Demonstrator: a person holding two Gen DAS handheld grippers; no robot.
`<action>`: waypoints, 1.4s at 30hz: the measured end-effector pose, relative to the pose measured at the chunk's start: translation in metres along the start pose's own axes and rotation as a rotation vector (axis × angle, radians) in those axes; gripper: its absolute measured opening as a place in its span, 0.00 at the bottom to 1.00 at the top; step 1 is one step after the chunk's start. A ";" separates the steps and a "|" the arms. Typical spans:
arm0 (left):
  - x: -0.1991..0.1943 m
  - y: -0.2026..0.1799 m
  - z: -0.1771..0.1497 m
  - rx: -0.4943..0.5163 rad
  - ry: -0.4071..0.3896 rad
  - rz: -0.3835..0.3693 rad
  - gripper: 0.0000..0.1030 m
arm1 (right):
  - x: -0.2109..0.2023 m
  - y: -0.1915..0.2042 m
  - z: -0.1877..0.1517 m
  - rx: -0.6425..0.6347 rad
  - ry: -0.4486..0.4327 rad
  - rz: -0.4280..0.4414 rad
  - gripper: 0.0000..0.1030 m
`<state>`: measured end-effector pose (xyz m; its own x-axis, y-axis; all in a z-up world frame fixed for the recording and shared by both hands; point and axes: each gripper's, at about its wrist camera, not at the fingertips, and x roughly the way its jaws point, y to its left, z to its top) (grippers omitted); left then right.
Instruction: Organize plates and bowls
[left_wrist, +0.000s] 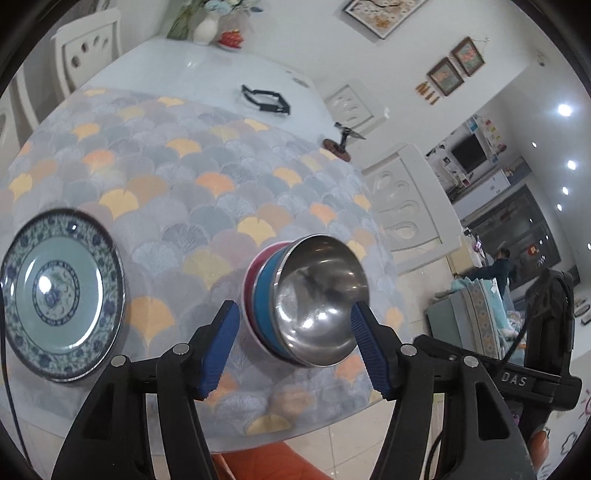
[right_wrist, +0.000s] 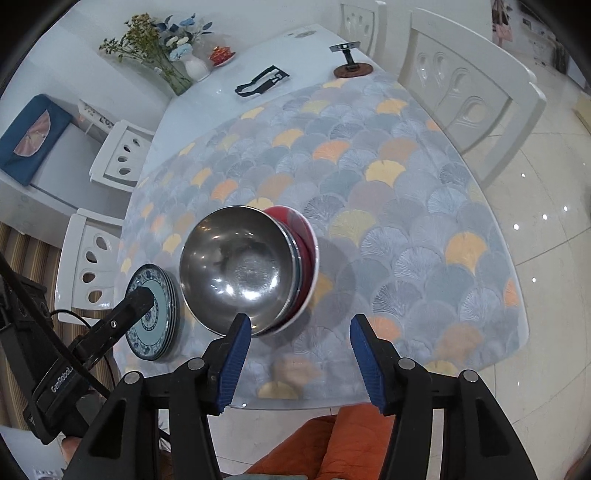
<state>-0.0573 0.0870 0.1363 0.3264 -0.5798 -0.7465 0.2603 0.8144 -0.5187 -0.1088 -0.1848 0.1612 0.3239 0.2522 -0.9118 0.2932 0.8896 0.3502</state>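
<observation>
Sitting upright, mouth up, steel bowl (left_wrist: 317, 302) nests in blue bowl (left_wrist: 267, 291), then red bowl (right_wrist: 304, 236); plates (left_wrist: 62, 291) stacked left; left claw (left_wrist: 295, 347) and right claw (right_wrist: 301, 362) agape, empty.

The top bowl (left_wrist: 317, 306) is polished metal, mirror-glossy inside. The plate (left_wrist: 61, 295) looks like glazed ceramic, shiny. A glossy, glass-like table (right_wrist: 207, 107) carries a printed mat (right_wrist: 406, 206) with a soft sheen. Both grippers' pads (right_wrist: 232, 365) are ribbed blue rubber or plastic on matt black frames.
</observation>
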 end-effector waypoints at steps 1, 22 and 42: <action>0.001 0.002 0.000 -0.007 0.003 -0.002 0.59 | 0.000 -0.001 0.001 0.006 0.002 0.000 0.57; 0.053 0.032 0.009 -0.165 0.099 0.050 0.77 | 0.048 0.005 0.039 -0.091 0.068 0.073 0.67; 0.097 0.044 0.009 -0.241 0.177 0.040 0.59 | 0.111 -0.005 0.061 -0.119 0.136 0.111 0.66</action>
<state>-0.0061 0.0660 0.0450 0.1631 -0.5513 -0.8182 0.0207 0.8310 -0.5559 -0.0196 -0.1849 0.0711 0.2217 0.3935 -0.8922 0.1520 0.8899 0.4302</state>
